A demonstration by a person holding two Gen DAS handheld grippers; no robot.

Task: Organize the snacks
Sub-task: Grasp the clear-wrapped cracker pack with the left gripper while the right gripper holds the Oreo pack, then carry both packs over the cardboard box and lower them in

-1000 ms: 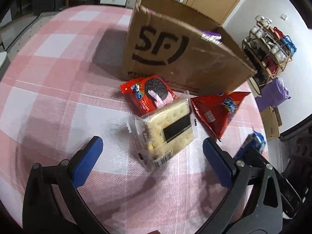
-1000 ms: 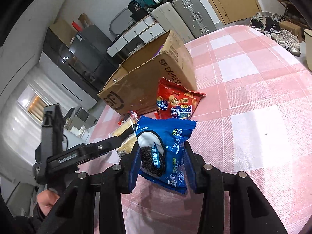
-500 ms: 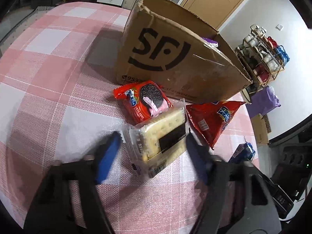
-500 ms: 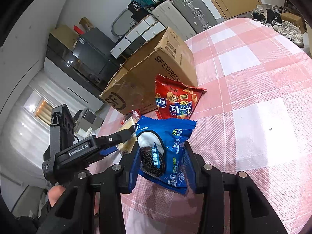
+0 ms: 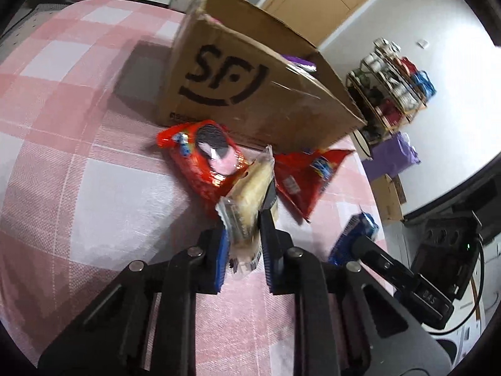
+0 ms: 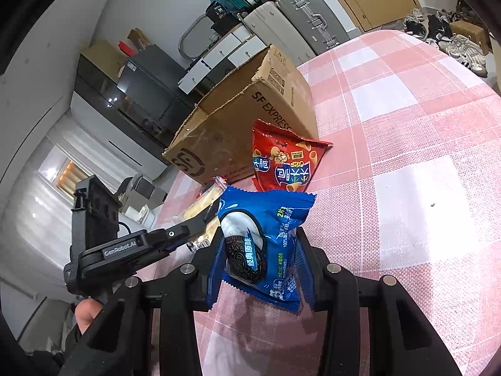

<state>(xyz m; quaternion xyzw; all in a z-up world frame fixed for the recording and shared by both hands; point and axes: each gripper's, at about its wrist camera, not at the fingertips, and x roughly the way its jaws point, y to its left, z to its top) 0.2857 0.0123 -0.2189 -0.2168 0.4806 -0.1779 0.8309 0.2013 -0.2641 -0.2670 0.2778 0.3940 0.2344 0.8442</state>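
My left gripper (image 5: pixel 244 244) is shut on a clear pack of cracker sandwiches (image 5: pixel 250 197), tilted on edge just above the cloth. A red Oreo pack (image 5: pixel 203 156) and a red chip bag (image 5: pixel 307 172) lie in front of the open SF cardboard box (image 5: pixel 250 94). My right gripper (image 6: pixel 260 269) is shut on a blue Oreo pack (image 6: pixel 260 241) and holds it above the table, right of the left gripper (image 6: pixel 200 219). The blue pack also shows in the left wrist view (image 5: pixel 353 235). The chip bag (image 6: pixel 285 159) leans by the box (image 6: pixel 238 125).
The table wears a pink and white checked cloth (image 5: pixel 62 156). A shoe rack (image 5: pixel 394 87) and a purple bag (image 5: pixel 394 156) stand on the floor beyond the table. Suitcases (image 6: pixel 297 15) and drawers stand behind the box.
My left gripper moved forward, closed on the cracker pack and tipped it up on edge. My right gripper kept holding the blue Oreo pack, almost still.
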